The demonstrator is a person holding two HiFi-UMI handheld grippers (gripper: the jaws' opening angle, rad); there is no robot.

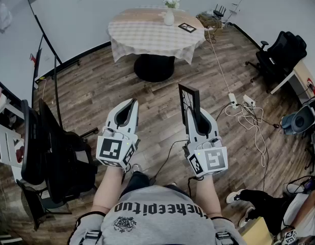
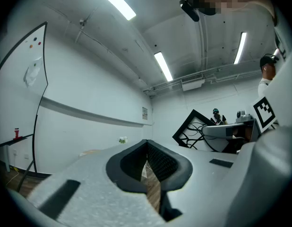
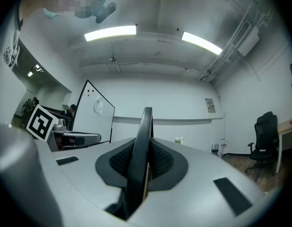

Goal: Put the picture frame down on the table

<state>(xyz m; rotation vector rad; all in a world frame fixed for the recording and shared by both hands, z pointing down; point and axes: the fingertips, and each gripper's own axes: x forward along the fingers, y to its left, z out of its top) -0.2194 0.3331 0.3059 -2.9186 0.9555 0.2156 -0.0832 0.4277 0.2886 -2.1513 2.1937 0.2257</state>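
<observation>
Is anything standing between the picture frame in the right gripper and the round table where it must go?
Nothing visible does. The right gripper holds the picture frame, and only wooden floor lies between it and the table. A vase and a small dark frame sit on the table's far side.

Cannot see lower end of frame (image 1: 188, 97), buried between right gripper (image 1: 192, 111) jaws; shows only its edge in right gripper view. Cannot identify flat item (image 1: 187, 27) on table (image 1: 142, 34): too small. Crops seated person (image 1: 259, 198) at corner.
</observation>
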